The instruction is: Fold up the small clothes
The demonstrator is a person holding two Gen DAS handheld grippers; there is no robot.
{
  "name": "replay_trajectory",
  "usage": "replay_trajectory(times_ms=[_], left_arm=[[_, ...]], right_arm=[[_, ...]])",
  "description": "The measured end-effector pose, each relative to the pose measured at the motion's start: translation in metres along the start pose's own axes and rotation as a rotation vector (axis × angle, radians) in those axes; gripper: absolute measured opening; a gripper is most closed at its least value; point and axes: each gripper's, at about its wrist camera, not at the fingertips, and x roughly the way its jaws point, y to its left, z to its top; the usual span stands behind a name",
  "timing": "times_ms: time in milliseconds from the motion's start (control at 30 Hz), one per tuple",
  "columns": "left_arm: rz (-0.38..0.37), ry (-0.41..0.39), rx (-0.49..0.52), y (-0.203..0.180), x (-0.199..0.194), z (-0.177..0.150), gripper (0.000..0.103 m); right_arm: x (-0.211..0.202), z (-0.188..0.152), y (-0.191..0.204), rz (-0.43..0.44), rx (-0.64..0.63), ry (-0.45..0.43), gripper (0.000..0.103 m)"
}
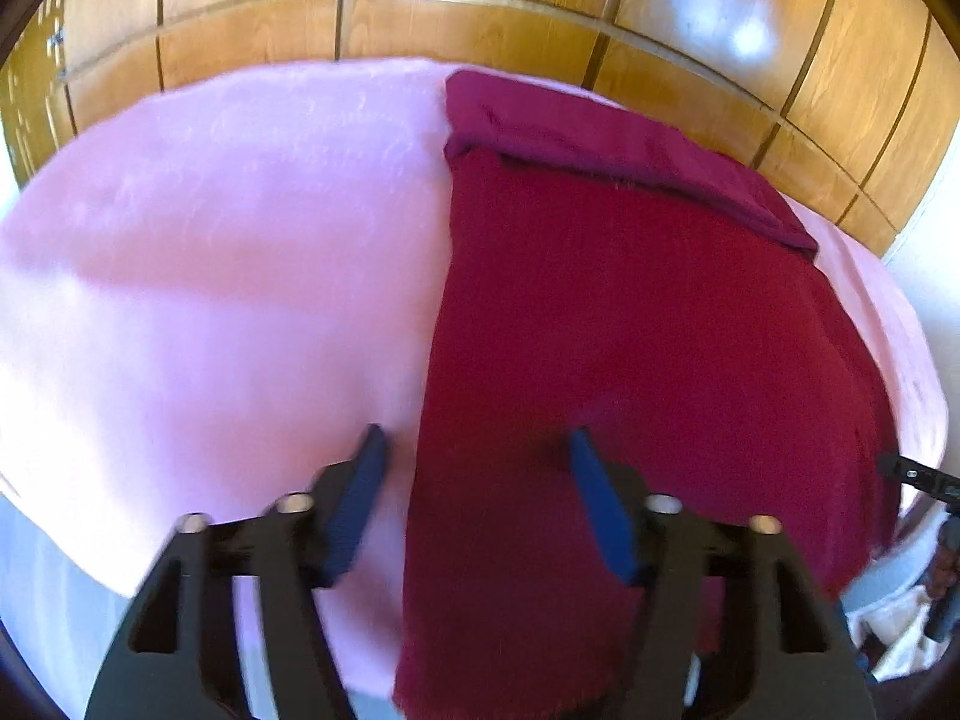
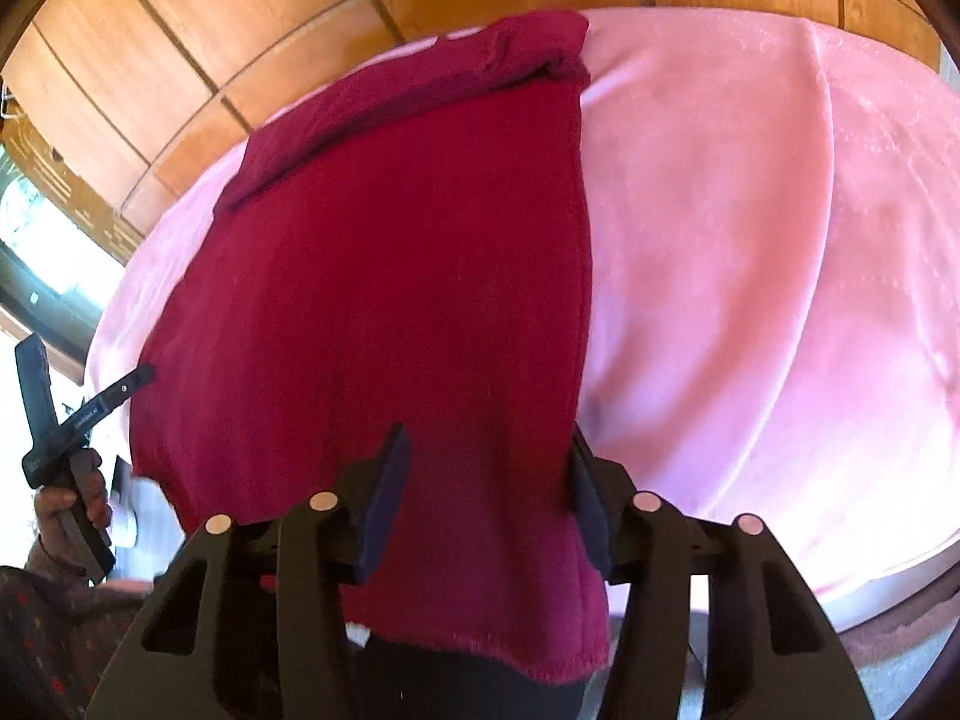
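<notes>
a wall of wood panels (image 1: 480,24) stands behind a bench under a pink cover (image 1: 210,240). on the cover a dark red garment (image 1: 630,312) lies flat lengthwise, its far end folded back into a thick band (image 2: 420,78) and its near hem hanging over the bench edge. the left tool (image 1: 474,441) is spread wide, one finger over the pink cover and the other over the garment's edge. the right tool (image 2: 489,450) is also spread wide, straddling the garment's near side edge, gripping nothing.
</notes>
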Motion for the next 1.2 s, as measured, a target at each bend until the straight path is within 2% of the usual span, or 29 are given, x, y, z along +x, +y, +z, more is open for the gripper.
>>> replay_trajectory(times_ms=[67,100,133,167,233,433,600,767,967,1000,1033,1067,1133,1200], left_arm=[[-0.054,0.034,-0.008,0.003,-0.003,-0.007,0.029],[-0.071,0.044,-0.011,0.003,-0.004,-0.01,0.026],[-0.094,0.047,-0.009,0.003,-0.006,-0.012,0.016],[-0.113,0.047,-0.004,0.002,-0.007,-0.012,0.012],[-0.158,0.037,0.011,-0.001,-0.013,-0.009,0.01],[-0.343,-0.02,-0.042,-0.001,-0.03,0.021,0.01],[-0.44,-0.068,-0.125,0.003,-0.022,0.064,0.009],[-0.424,-0.067,-0.184,0.009,0.01,0.102,0.01],[-0.381,-0.014,-0.26,0.019,0.057,0.144,0.009],[-0.365,-0.007,-0.287,0.021,0.065,0.152,0.011],[-0.355,0.003,-0.308,0.024,0.069,0.157,0.026],[-0.35,0.011,-0.339,0.028,0.073,0.162,0.047],[-0.342,-0.035,-0.402,0.04,0.071,0.168,0.07],[-0.341,-0.082,-0.427,0.053,0.063,0.171,0.071]], right_arm=[[0.0,-0.003,0.002,0.009,-0.014,0.025,0.035],[0.001,-0.004,0.003,0.014,-0.022,0.034,0.033],[0.001,-0.004,0.004,0.015,-0.032,0.042,0.026],[0.001,-0.004,0.005,0.014,-0.035,0.043,0.02],[-0.004,0.001,0.007,0.043,-0.029,0.037,0.012],[-0.026,0.035,0.02,0.164,-0.017,-0.074,0.01],[-0.025,0.076,0.011,0.204,0.059,-0.159,0.01],[-0.003,0.118,-0.007,0.175,0.15,-0.197,0.01],[0.024,0.164,-0.023,0.143,0.206,-0.191,0.011],[0.027,0.169,-0.025,0.141,0.212,-0.192,0.015],[0.03,0.174,-0.028,0.144,0.222,-0.197,0.025],[0.031,0.178,-0.033,0.167,0.238,-0.199,0.053],[0.027,0.181,-0.036,0.208,0.267,-0.218,0.076],[0.018,0.18,-0.04,0.222,0.278,-0.257,0.084]])
